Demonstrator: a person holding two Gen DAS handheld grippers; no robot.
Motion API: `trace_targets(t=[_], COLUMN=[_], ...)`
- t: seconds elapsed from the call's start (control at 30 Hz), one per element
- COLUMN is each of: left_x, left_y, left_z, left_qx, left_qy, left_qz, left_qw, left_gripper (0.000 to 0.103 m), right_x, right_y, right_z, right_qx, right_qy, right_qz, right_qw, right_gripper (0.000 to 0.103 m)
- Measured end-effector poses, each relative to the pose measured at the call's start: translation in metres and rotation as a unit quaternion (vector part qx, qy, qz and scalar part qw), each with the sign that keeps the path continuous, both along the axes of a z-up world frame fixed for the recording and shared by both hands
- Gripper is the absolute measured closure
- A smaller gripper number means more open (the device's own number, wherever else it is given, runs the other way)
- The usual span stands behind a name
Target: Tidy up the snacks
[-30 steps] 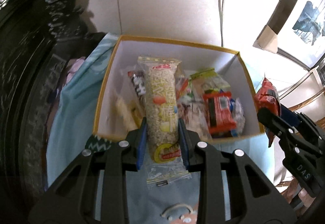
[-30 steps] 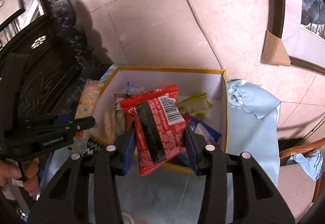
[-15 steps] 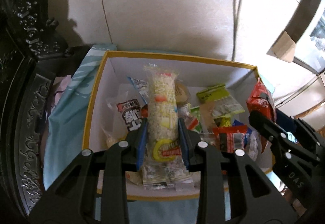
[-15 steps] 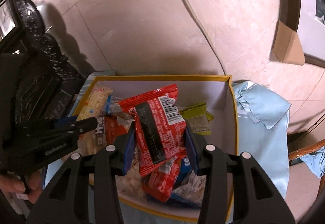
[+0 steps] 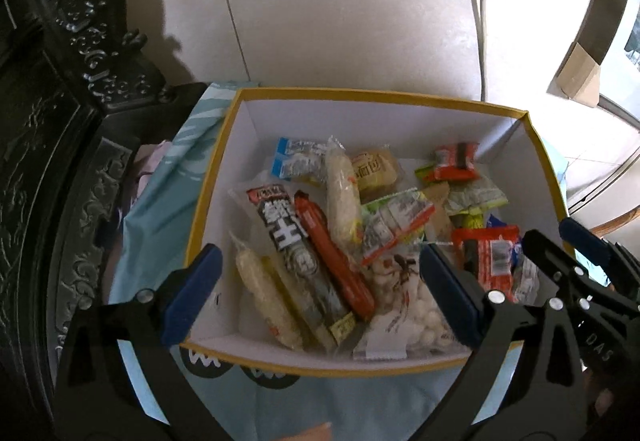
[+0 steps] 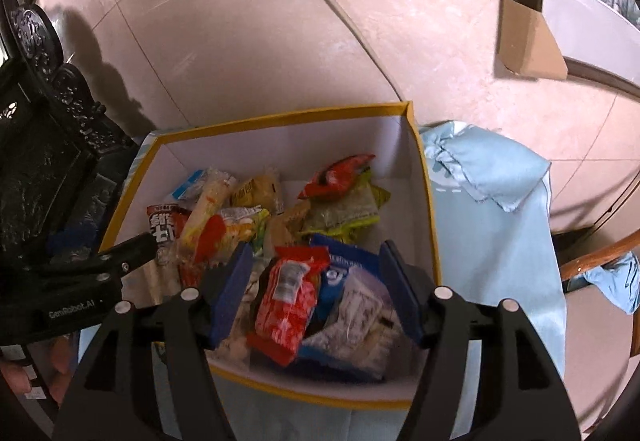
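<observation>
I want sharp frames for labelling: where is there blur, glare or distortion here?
Left wrist view: snacks in the yellow-rimmed box look sharp, fisheye bends the floor lines, and the carved dark furniture is underexposed. Right wrist view: softer, the red packet between the opening tongs is smeared, with glare on the floor at top left.

Left tool [image 5: 320,297]: angled steeply down, jaws opening, now spread wide, blue pads [image 5: 192,293] clear of everything, nothing pinched between them. Black arms splay out to both lower corners of its own view.

Right tool [image 6: 316,289]: also pitched down, jaws opening, about half spread, pads [image 6: 234,293] not pressing on anything. It sits just right of the left tool; its black fingertip and blue pad show at the right edge of the left view.

Left tool body enters the right view from the left edge. A hand [image 6: 24,373] grips its handle at bottom left, fingertips only visible.
</observation>
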State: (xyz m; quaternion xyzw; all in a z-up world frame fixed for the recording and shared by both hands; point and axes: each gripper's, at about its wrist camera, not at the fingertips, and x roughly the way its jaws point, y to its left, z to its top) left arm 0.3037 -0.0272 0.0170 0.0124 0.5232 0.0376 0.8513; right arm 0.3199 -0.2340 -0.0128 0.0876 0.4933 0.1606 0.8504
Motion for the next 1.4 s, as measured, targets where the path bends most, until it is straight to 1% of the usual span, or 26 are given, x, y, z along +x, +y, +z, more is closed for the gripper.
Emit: trace_targets(t=[0.23,0.43,0.67,0.73,0.8,0.83,0.87,0.9,0.93,1.03,1.1,1.2,1.3,1.4], left_x=[-0.023,-0.048,-0.076,-0.082,-0.09,-0.099,-0.103,-0.107,-0.11,-0.118,-0.122,-0.126,-0.132,-0.136], left_y=[0.002,-0.001,0.001,0.003,0.007,0.008,0.006,0.003,0.001,-0.002,-0.003,-0.006,-0.008,-0.01], left_z=[0.009,0.019,0.033,0.037,0.043,0.05,0.055,0.059,0.061,0.067,0.069,0.07,0.071,0.072], left_qx=[-0.007,-0.002,-0.014,-0.023,-0.039,-0.038,-0.024,-0.012,-0.008,-0.008,-0.014,-0.009,0.002,0.003], left_qy=[0.001,-0.008,-0.011,-0.015,-0.028,-0.055,-0.072,-0.082,-0.084,-0.09,-0.083,-0.071,-0.071,-0.072], left_qz=[0.007,0.004,0.012,0.015,0.024,0.03,0.03,0.025,0.02,0.015,0.009,0.004,0.003,-0.003], left_qw=[1.0,1.0,0.9998,0.9995,0.9986,0.9973,0.9966,0.9963,0.9962,0.9958,0.9964,0.9974,0.9974,0.9974], left_gripper=[0.003,0.002,0.002,0.002,0.002,0.002,0.002,0.002,0.002,0.002,0.002,0.002,0.002,0.002], right_x=[-0.023,-0.047,-0.072,-0.08,-0.086,-0.089,-0.09,-0.093,-0.095,-0.1,-0.104,-0.108,-0.114,-0.117], right_y=[-0.002,0.0,0.001,-0.001,-0.002,-0.004,-0.004,-0.005,-0.006,-0.008,-0.01,-0.011,-0.014,-0.014], right_z=[0.013,0.027,0.042,0.047,0.051,0.053,0.053,0.055,0.056,0.058,0.059,0.061,0.063,0.064], right_qx=[0.002,-0.004,-0.012,-0.011,-0.009,-0.008,-0.007,-0.007,-0.007,-0.006,-0.005,-0.005,-0.007,-0.007], right_qy=[-0.007,-0.021,-0.036,-0.04,-0.043,-0.044,-0.046,-0.047,-0.048,-0.05,-0.05,-0.053,-0.056,-0.055], right_qz=[0.006,0.015,0.026,0.027,0.026,0.026,0.026,0.027,0.028,0.027,0.028,0.031,0.03,0.029], right_qw=[1.0,1.0,0.999,0.999,0.999,0.999,0.999,0.999,0.998,0.998,0.998,0.998,0.998,0.998], right_gripper=[0.037,0.037,0.037,0.037,0.037,0.037,0.037,0.037,0.037,0.037,0.037,0.037,0.037,0.037])
